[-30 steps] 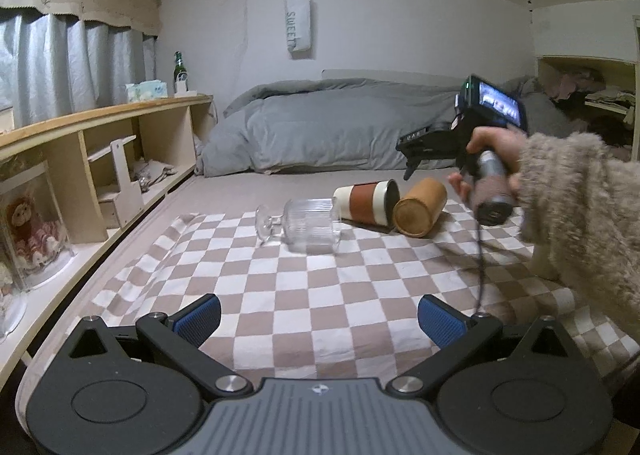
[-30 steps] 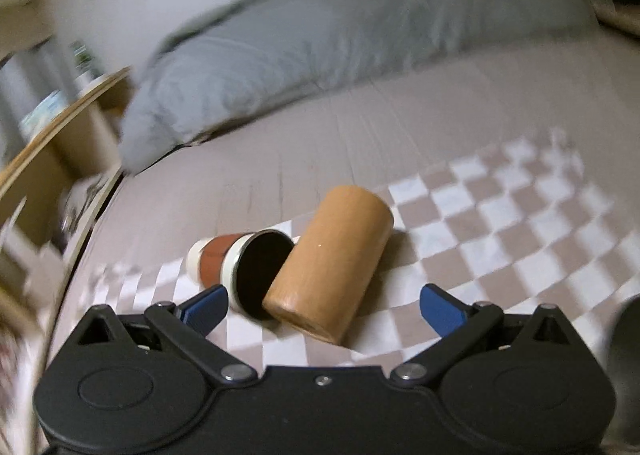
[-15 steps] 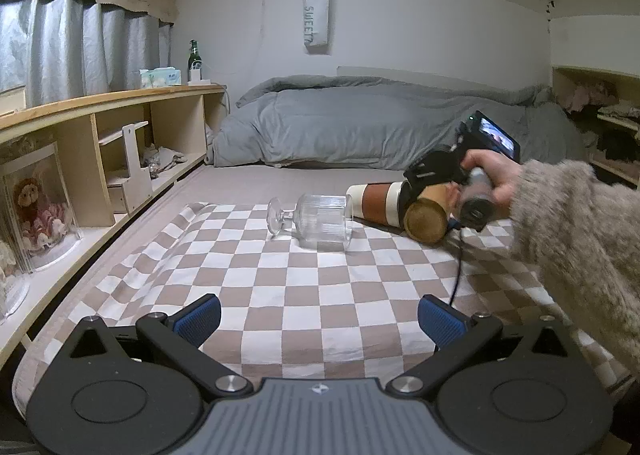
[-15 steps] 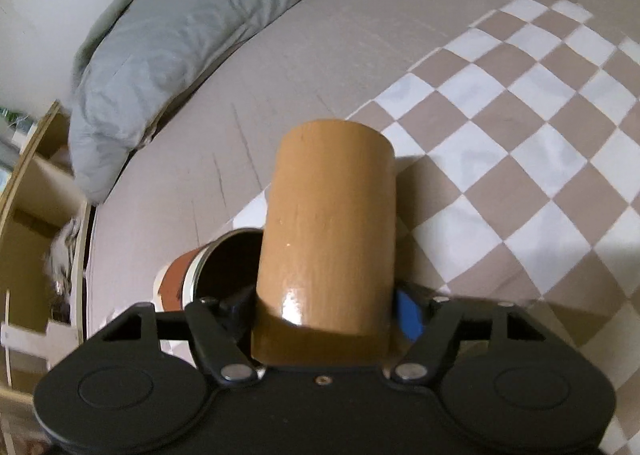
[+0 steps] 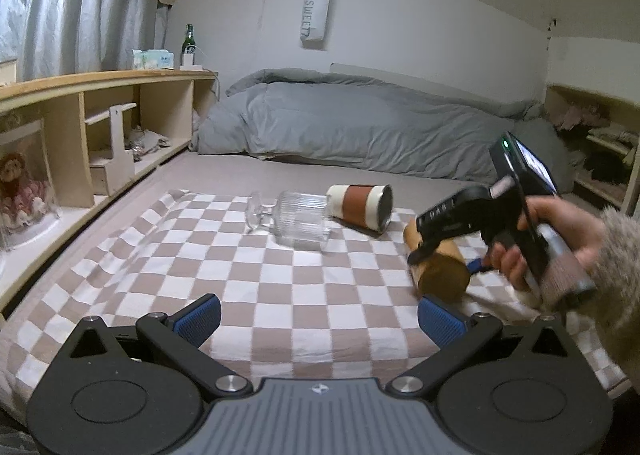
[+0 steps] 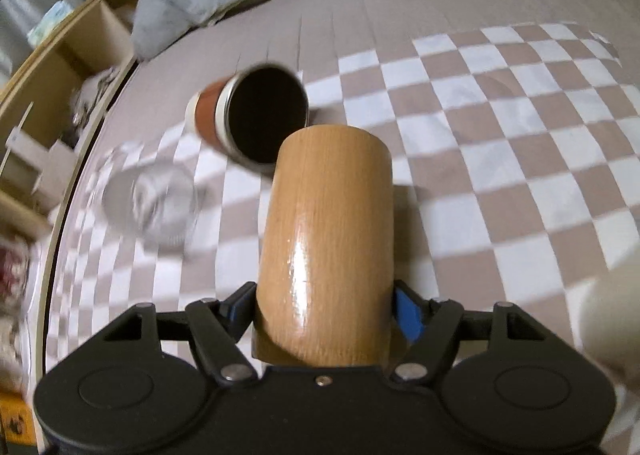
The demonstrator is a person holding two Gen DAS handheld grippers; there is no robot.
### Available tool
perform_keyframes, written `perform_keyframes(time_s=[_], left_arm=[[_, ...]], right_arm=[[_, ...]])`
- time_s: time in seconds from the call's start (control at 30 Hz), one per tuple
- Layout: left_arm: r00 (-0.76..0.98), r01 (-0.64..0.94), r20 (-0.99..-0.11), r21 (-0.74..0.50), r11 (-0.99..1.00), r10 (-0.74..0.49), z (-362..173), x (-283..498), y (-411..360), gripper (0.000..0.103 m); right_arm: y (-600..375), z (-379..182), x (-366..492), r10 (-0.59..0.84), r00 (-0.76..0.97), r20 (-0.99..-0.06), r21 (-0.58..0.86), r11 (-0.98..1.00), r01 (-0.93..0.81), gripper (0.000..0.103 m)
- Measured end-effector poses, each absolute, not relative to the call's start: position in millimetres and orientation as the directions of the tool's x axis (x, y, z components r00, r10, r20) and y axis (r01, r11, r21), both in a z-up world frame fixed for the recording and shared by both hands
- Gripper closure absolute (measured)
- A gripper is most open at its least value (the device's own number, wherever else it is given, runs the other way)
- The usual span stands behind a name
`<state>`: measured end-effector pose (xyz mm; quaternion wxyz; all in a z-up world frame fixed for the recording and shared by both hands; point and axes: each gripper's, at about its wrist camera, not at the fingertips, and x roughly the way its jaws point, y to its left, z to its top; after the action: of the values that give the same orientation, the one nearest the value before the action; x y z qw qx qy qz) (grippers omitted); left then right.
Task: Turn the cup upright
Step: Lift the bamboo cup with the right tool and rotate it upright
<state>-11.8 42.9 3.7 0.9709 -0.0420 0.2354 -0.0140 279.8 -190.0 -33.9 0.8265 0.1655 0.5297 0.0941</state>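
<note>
Grasp made, flip pending
Right tool [image 6: 324, 311] clenches the tan wooden cylindrical cup [image 6: 328, 239]; left tool [image 5: 318, 319] released; next, tilt it upright.

glass [image 5: 298, 220] left of mug [image 5: 362, 206] | wooden cup [image 6: 328, 243] right | all on cloth [image 5: 280, 287]

Glossy wooden cup [image 6: 328, 223], ribbed clear glass [image 5: 302, 217], checked cloth [image 5: 240, 255]

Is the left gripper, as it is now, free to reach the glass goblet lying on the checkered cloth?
Probably yes. The left gripper has open, empty jaws, and only bare checkered cloth lies between it and the glass goblet.
</note>
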Motion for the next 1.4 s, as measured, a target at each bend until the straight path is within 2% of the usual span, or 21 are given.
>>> perform_keyframes(time_s=[0.47, 0.6, 0.7, 0.87, 1.03, 1.2, 1.4], left_arm=[[0.787, 0.138, -0.546, -0.301, 0.944, -0.289, 23, 51, 34, 0.000], [0.769, 0.181, -0.556, -0.284, 0.942, -0.315, 34, 90, 23, 0.000], [0.740, 0.198, -0.588, -0.273, 0.941, -0.326, 35, 129, 9, 0.000], [0.582, 0.225, -0.724, -0.294, 0.929, -0.370, 12, 202, -25, 0.001], [0.440, 0.179, -0.800, -0.367, 0.913, -0.408, -25, 261, -51, 0.005], [0.378, 0.135, -0.822, -0.405, 0.904, -0.425, -50, 294, -66, 0.006], [0.340, 0.133, -0.831, -0.421, 0.897, -0.441, -62, 307, -76, 0.017]], right_arm=[[-209, -37, 245, 0.379, 0.383, -0.843, 0.390, 0.919, -0.051, 0.030], [-216, -29, 239, 0.393, 0.414, -0.821, 0.391, 0.916, -0.093, 0.015], [-224, -22, 229, 0.405, 0.434, -0.805, 0.393, 0.911, -0.123, 0.012], [-239, -17, 211, 0.413, 0.435, -0.800, 0.386, 0.910, -0.154, 0.011], [-247, -11, 195, 0.423, 0.450, -0.786, 0.365, 0.906, -0.214, 0.012], [-256, -6, 187, 0.416, 0.475, -0.776, 0.337, 0.909, -0.245, 0.015], [-261, -4, 183, 0.411, 0.488, -0.770, 0.319, 0.910, -0.264, 0.018]])
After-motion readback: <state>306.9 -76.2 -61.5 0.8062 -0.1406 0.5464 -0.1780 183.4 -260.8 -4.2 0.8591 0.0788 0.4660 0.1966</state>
